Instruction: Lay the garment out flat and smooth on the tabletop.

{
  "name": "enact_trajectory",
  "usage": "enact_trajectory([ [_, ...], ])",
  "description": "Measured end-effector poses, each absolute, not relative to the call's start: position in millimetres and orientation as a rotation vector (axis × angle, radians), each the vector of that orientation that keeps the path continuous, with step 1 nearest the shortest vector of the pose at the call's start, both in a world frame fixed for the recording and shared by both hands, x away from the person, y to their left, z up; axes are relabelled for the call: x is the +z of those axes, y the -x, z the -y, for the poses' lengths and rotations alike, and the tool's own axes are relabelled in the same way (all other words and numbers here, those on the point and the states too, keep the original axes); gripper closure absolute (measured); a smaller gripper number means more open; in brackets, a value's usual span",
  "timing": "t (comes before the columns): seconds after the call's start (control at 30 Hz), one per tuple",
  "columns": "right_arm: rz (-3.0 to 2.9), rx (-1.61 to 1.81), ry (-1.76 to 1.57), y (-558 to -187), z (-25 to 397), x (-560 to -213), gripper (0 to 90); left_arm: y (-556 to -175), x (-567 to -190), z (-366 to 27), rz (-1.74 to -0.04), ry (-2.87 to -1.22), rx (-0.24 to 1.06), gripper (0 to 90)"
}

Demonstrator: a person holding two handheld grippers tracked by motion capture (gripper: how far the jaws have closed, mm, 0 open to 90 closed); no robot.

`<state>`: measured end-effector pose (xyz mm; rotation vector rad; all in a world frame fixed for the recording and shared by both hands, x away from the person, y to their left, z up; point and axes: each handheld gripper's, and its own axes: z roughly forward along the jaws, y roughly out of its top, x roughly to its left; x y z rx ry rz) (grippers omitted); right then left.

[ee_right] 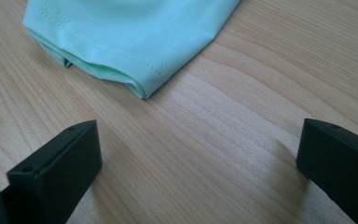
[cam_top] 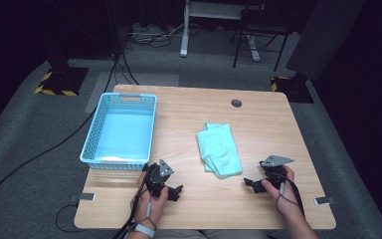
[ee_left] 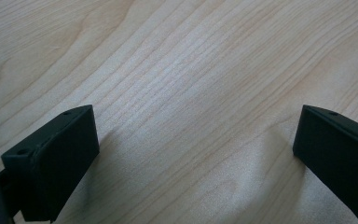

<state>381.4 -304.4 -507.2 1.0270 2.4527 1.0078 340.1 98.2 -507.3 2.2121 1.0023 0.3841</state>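
Mint cloth lies folded mid-table, right of the blue basket. Left gripper and right gripper rest low on the wooden table, jaws wide apart, holding nothing. Right gripper view adds the cloth's hemmed corner just ahead; left gripper view has bare wood between the jaws.

Black tongs, grey triangular plates, trailing black cables
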Motion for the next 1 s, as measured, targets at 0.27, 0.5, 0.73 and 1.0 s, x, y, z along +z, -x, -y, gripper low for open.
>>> enact_trajectory([
  [0.27,-2.469,1.011,-1.012,-382,303,-507,0.0,-341,-507,-98,-1.0,-2.216,0.381,0.2],
  [0.5,-2.454,1.013,-1.004,-381,304,-494,6.6,-341,-507,-98,-1.0,-2.215,0.381,0.2],
  [0.73,-2.468,1.027,-0.985,-380,300,-482,13.3,-341,-507,-98,-1.0,-2.216,0.381,0.2],
  [1.0,-2.472,1.046,-0.948,-383,291,-466,16.9,-341,-507,-98,-1.0,-2.215,0.38,0.1],
])
